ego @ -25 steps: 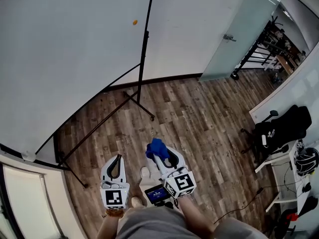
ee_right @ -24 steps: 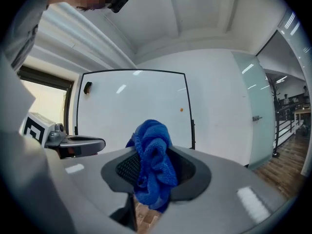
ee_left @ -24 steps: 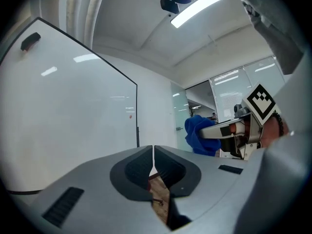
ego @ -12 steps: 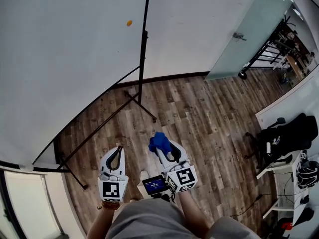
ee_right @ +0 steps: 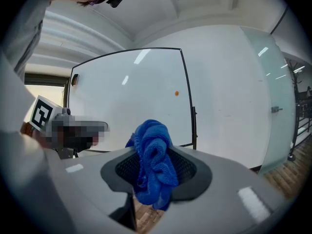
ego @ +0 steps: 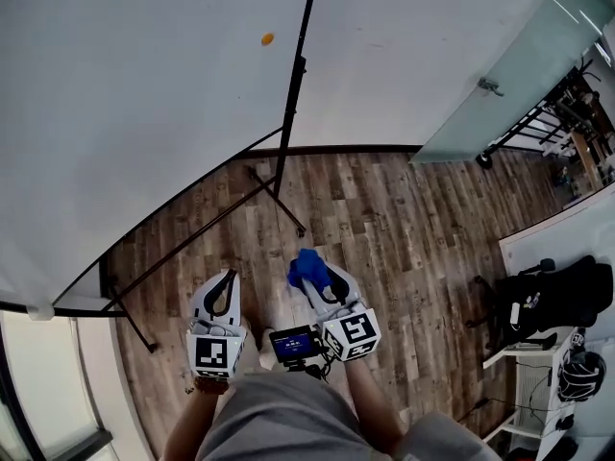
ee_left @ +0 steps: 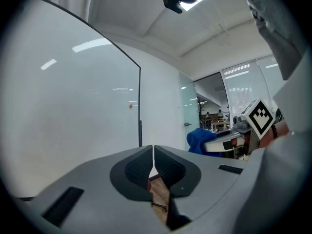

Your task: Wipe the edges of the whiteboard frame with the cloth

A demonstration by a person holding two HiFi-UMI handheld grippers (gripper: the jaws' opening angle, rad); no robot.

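Note:
The whiteboard (ego: pixel 144 94) fills the upper left of the head view; its thin black frame (ego: pixel 298 65) runs down its right side and along the bottom. An orange magnet (ego: pixel 267 38) sticks to the board. My right gripper (ego: pixel 309 271) is held low above the floor, short of the board, shut on a bunched blue cloth (ego: pixel 306 266). In the right gripper view the cloth (ee_right: pixel 153 165) bulges out between the jaws, with the frame (ee_right: pixel 187 96) ahead. My left gripper (ego: pixel 229 279) is beside it, shut and empty; its jaws meet in the left gripper view (ee_left: pixel 153 150).
The board's black stand legs (ego: pixel 288 214) spread over the wooden floor (ego: pixel 404 229). A frosted glass door (ego: pixel 500 75) stands at the right, with metal racks (ego: pixel 577 104) beyond it. A chair draped in black (ego: pixel 557 296) sits by a desk at the right edge.
The head view has swung a little, so the board's right edge sits further right in the picture. Both grippers keep the same pose, with the cloth still held.

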